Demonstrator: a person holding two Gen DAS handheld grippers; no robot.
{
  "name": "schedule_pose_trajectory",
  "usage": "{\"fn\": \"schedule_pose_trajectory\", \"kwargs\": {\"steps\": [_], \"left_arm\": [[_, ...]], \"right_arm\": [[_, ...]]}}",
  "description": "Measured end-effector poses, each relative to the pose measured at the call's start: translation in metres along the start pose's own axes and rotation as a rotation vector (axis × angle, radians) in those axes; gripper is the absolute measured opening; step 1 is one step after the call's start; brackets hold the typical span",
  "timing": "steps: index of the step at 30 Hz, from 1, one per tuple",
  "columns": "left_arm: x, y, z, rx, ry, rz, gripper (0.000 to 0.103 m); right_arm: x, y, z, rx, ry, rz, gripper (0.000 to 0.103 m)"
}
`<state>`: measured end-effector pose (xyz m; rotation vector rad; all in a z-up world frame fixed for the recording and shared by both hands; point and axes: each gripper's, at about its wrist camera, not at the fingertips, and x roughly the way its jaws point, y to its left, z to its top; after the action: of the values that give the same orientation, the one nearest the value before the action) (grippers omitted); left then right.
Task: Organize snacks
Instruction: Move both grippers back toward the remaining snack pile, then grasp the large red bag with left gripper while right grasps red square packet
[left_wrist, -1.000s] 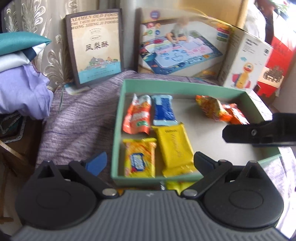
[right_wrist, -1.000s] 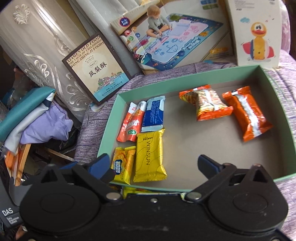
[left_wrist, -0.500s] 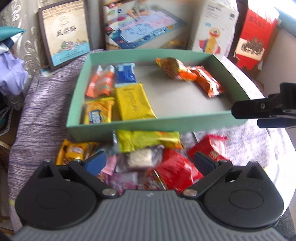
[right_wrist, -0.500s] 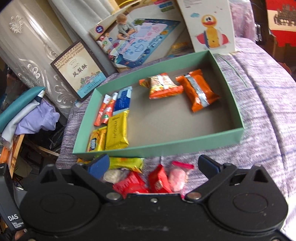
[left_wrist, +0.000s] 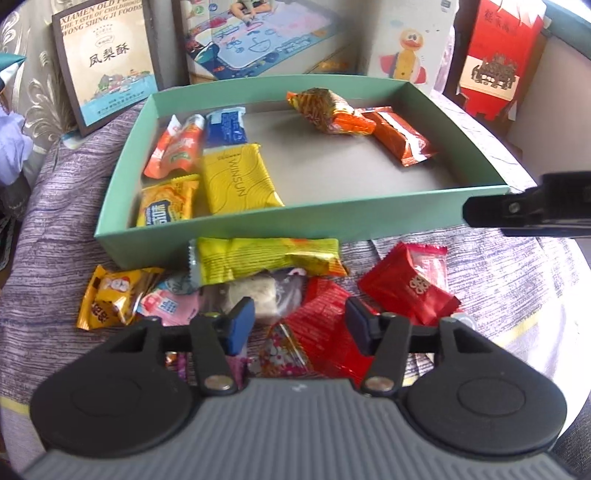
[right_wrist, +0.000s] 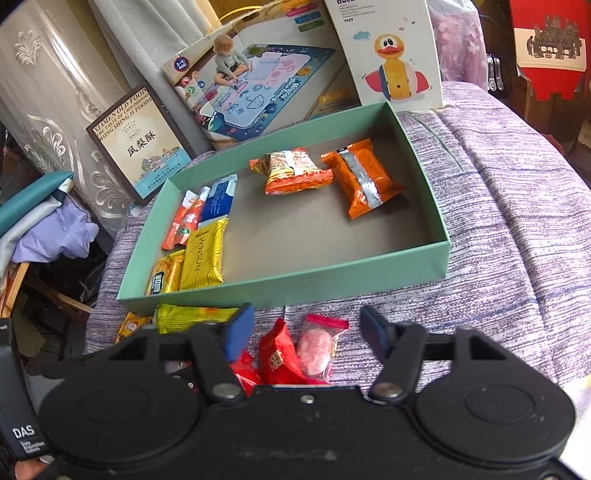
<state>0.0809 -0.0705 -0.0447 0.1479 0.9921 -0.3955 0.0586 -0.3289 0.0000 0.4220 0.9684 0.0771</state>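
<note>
Left wrist view. Left gripper (left_wrist: 300, 320), jaws spread and holding nothing, hangs low over the loose pile of snacks on the purple woven cloth (left_wrist: 66, 236). Between its blue-padded fingers (left_wrist: 240, 325) lie a crinkled red foil packet (left_wrist: 325, 314) and a pale grey bar in clear wrap (left_wrist: 255, 297). Just beyond, a long yellow-green wrapper (left_wrist: 266, 258) rests against the near wall of the shallow mint-green cardboard tray (left_wrist: 229, 230). To the left sits a small amber candy bag (left_wrist: 110, 295); to the right, a square red sachet with a white emblem (left_wrist: 410, 291). Inside the tray, four flat packets sit in a tidy block at the left, among them a yellow WINSUN packet (left_wrist: 236, 179); two orange puffed bags (left_wrist: 399, 138) lie loose toward the back right. The right gripper shows as a black bar at the right edge.

Judgement: the step is picking one item from the pile. The foil overlaps its neighbours, so the grab likely needs to close on a single raised edge, or two items may lift together.

Right wrist view. Right gripper (right_wrist: 306, 332), likewise unclenched and empty, hovers over the pile's right end. A pink sweet in clear wrap (right_wrist: 316, 349) and a small red packet (right_wrist: 279, 354) lie between its fingers, touching each other. The tray's middle floor (right_wrist: 317, 236) is bare.

Judgement: the pink sweet sits at the pile's edge and looks the easier single pick; setting it beside the left block would keep the rows neat.
</note>
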Motion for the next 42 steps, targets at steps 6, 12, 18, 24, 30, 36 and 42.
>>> {"fn": "schedule_pose_trajectory", "kwargs": {"steps": [6,12,18,24,30,36,42], "left_arm": [[-0.004,-0.003,-0.013,0.008,0.008,-0.036,0.047],[0.001,0.007,-0.016,-0.026,0.015,-0.04,0.063],[0.01,0.007,-0.013,-0.027,0.019,-0.047,0.067],[0.019,-0.008,-0.007,0.025,0.032,-0.105,0.072],[0.026,-0.021,-0.017,0.105,0.047,-0.086,0.074],[0.019,-0.001,-0.019,0.016,0.053,-0.119,0.074],[0.018,0.017,-0.023,-0.024,0.049,-0.126,0.074]], "right_arm": [[0.017,0.016,-0.007,-0.081,0.06,0.045,0.038],[0.04,0.037,-0.013,-0.162,0.125,0.062,0.038],[0.053,0.029,-0.017,-0.171,0.142,0.013,0.034],[0.05,0.02,-0.012,-0.192,0.135,-0.032,0.034],[0.047,0.015,-0.008,-0.184,0.144,-0.053,0.035],[0.053,0.033,-0.008,-0.21,0.17,0.015,0.038],[0.069,0.04,-0.016,-0.224,0.207,-0.022,0.047]]}}
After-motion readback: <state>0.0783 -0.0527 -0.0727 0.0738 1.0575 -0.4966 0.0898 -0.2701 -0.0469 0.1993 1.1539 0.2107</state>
